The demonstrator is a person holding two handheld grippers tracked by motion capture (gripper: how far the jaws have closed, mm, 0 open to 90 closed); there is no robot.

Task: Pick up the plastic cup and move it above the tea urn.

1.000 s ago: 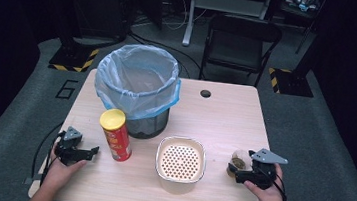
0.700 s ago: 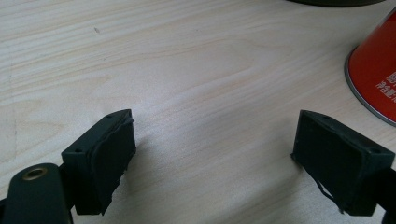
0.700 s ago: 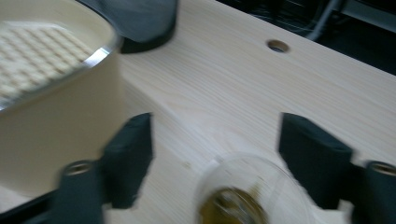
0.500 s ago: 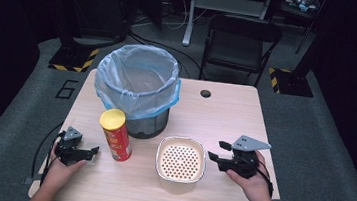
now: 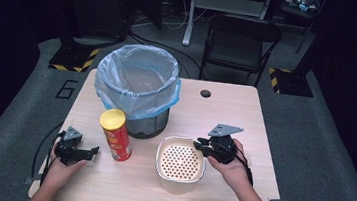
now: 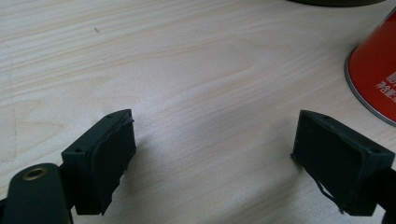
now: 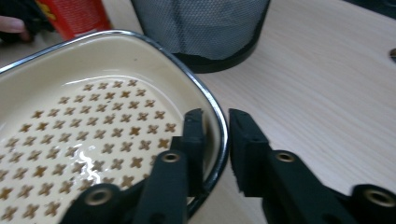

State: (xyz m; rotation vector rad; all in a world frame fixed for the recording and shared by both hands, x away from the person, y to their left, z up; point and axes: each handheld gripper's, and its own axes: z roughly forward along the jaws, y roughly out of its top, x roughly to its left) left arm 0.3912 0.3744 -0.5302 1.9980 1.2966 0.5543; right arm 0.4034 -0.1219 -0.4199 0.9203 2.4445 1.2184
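Jaws of the right gripper point(image 5: 201, 146) have just closed onto the right rim of the cream dish point(image 5: 180, 162) at lower centre, having crossed from the right edge, so lifting looks next.

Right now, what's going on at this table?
A person works a gripper in each hand. The right gripper has just been closing its jaws over the rim of the cream enamel dish, one jaw inside, one outside. The left gripper rests open beside the red chip can. A bag-lined wastebasket stands behind.
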